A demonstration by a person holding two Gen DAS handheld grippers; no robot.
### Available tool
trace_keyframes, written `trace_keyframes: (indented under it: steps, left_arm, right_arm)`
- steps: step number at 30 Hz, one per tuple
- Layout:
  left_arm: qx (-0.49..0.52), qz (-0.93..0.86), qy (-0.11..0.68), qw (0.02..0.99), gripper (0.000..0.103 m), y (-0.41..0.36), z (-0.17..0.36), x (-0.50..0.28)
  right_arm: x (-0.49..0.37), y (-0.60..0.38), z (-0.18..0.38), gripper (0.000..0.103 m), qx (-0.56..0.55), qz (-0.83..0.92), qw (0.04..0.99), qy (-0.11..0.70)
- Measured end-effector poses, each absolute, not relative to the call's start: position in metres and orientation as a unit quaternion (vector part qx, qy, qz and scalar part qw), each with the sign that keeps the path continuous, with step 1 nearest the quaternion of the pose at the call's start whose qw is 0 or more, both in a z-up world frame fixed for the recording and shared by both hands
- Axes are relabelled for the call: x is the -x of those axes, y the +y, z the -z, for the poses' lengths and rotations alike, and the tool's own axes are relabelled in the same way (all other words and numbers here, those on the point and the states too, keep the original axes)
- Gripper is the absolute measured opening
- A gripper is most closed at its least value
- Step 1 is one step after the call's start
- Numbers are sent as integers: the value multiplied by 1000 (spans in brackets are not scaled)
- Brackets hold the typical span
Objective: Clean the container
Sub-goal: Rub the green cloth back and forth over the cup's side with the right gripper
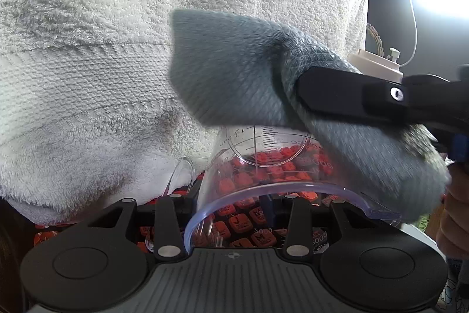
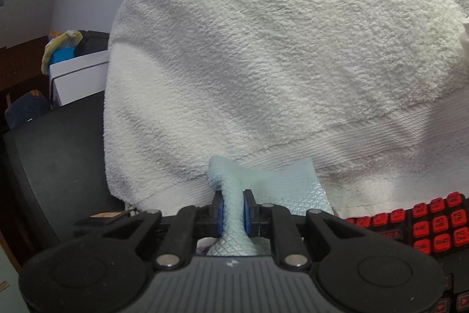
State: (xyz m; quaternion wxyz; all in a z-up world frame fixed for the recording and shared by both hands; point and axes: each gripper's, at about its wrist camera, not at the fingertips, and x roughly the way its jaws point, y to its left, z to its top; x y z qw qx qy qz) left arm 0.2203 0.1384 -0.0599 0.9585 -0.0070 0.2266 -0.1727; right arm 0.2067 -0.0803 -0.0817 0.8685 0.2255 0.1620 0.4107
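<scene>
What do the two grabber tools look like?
Both the left gripper and right gripper are black plastic with a ribbed grey body, round caps at the sides, silver rivets on the linkage arms, and blue pads on the jaws.

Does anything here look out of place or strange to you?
Yes. A keyboard with red keys lies directly under the clear measuring cup being cleaned, half covered by the white towel. Electronics under a wiping job look odd. Nothing appears spilled or broken.
</scene>
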Motion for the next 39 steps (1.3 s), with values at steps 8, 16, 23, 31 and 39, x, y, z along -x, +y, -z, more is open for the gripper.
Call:
trace_keyframes:
  steps: [8,16,23,31,39]
  left_arm:
    - [6,172,226,959,38,138,57,-221]
    - [6,173,226,959,38,144,58,-216]
    - [8,174,226,958,38,145,59,-214]
    - [9,175,226,958,38,146,61,-212]
    - [6,174,226,959,39,149,62,-208]
  right_arm:
    - [-198,-70,81,12,-218,-450,848,173]
    - [-211,-92,83,11,-236,-378,882,154]
    - [-214,-95,86,13,-253,-356,887,152]
    - [-198,-73,82,13,-207,-423,869,154]
    - [-193,-67,80,12,-183,-440,866,153]
